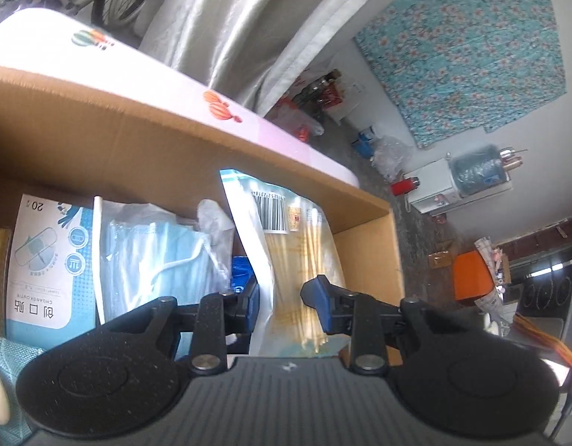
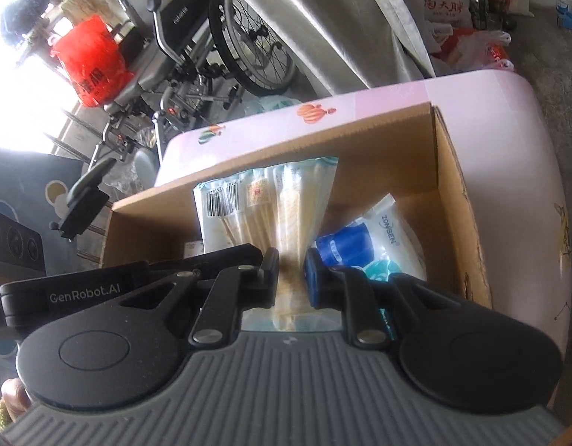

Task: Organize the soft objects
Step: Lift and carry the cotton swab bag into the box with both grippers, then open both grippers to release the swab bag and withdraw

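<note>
A clear bag of cotton swabs [image 1: 286, 230] with a barcode label hangs tilted over an open cardboard box [image 1: 137, 137]. My left gripper [image 1: 286, 299] has its blue-padded fingers against both sides of the bag's lower part. In the right wrist view the same bag [image 2: 271, 200] stands in the box [image 2: 360, 137], and my right gripper [image 2: 291, 273] is shut narrowly on its lower end. The left tool's black casing [image 2: 100, 290] lies just left of it. The bag's bottom edge is hidden behind the gripper bodies.
In the box lie a plaster pack [image 1: 40, 260], bagged face masks [image 1: 156, 245], a blue roll [image 2: 343, 245] and a white ZONBEN pack [image 2: 390, 230]. The box sits on a pink printed surface [image 2: 509, 186]. A wheelchair [image 2: 211, 37] and red bag [image 2: 92, 63] stand behind.
</note>
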{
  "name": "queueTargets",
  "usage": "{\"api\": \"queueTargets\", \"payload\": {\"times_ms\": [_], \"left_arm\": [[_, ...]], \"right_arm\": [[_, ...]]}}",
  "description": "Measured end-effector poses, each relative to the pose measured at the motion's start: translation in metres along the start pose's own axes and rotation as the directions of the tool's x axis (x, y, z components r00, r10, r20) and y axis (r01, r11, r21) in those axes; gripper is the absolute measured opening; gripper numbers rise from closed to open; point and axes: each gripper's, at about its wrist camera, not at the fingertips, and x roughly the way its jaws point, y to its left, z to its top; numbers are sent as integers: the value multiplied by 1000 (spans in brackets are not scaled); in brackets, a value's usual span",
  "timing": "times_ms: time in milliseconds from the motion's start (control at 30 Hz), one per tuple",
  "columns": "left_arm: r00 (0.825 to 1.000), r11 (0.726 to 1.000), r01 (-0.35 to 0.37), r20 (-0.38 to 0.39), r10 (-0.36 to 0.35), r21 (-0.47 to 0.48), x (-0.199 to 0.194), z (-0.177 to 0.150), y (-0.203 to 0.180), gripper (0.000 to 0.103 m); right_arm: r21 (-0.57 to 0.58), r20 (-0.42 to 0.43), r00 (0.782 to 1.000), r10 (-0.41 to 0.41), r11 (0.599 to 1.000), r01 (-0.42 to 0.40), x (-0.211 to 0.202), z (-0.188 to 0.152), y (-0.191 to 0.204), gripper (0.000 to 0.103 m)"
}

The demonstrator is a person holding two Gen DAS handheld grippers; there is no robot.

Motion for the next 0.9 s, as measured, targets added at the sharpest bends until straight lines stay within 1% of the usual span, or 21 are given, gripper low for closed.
{"api": "queueTargets", "payload": {"times_ms": [67, 133, 200, 233, 267, 300, 333, 367, 400, 433, 467, 500, 567, 700, 800, 867, 900], "left_arm": [[1000, 999, -21, -16, 20, -47, 10, 3, 13, 30], [999, 997, -32, -17, 31, -72, 15, 5, 21, 32], [1000, 996, -20, -14, 19, -92, 18, 7, 28, 34], [1000, 995, -20, -10, 19, -97, 18, 7, 29, 42], [1000, 995, -23, -3, 23, -96, 18, 8, 30, 48], [1000, 995, -30, 3, 30, -90, 16, 8, 29, 61], [999, 996, -35, 15, 36, -82, 12, 7, 26, 70], [999, 997, -36, 26, 37, -70, 8, 7, 25, 73], [998, 997, -38, 37, 40, -61, 3, 7, 22, 80], [998, 998, -39, 51, 42, -58, -4, 6, 19, 85], [997, 998, -33, 66, 37, -56, -11, 4, 16, 86], [996, 998, -26, 82, 30, -51, -18, 3, 13, 87], [994, 999, -25, 108, 29, -38, -32, 0, 6, 88], [986, 1000, -26, 163, 28, -13, -71, -12, -13, 88], [975, 999, -29, 220, 21, 32, -110, -28, -36, 88], [967, 996, -35, 255, 14, 76, -142, -44, -52, 90], [962, 994, -42, 275, 11, 104, -161, -53, -60, 93]], "right_arm": [[-7, -24, 999, -24, 1000, 24, 22, -2, -1, 15], [-2, -48, 998, -35, 999, 35, 41, -5, -6, 15], [-3, -52, 997, -49, 999, 49, 54, -6, -7, 16], [-5, -54, 997, -54, 999, 54, 60, -7, -8, 19], [-2, -57, 997, -55, 998, 55, 64, -6, -9, 20], [1, -57, 997, -57, 998, 57, 66, -6, -10, 21], [0, -56, 997, -58, 998, 59, 68, -5, -11, 28], [0, -56, 996, -63, 998, 63, 68, -4, -11, 36], [2, -56, 995, -78, 997, 78, 67, -2, -11, 42], [4, -49, 994, -94, 996, 94, 65, -1, -11, 54], [4, -40, 994, -104, 995, 104, 63, 1, -11, 59], [8, -27, 994, -110, 994, 110, 58, 1, -11, 60], [22, -2, 995, -98, 995, 98, 44, 1, -14, 66], [57, 43, 996, -78, 996, 75, 15, 1, -15, 67], [75, 98, 994, -51, 996, 44, -27, -7, -15, 69], [78, 140, 990, -24, 997, 13, -60, -15, -12, 73], [75, 165, 986, -13, 997, 1, -77, -21, -9, 74]]}}
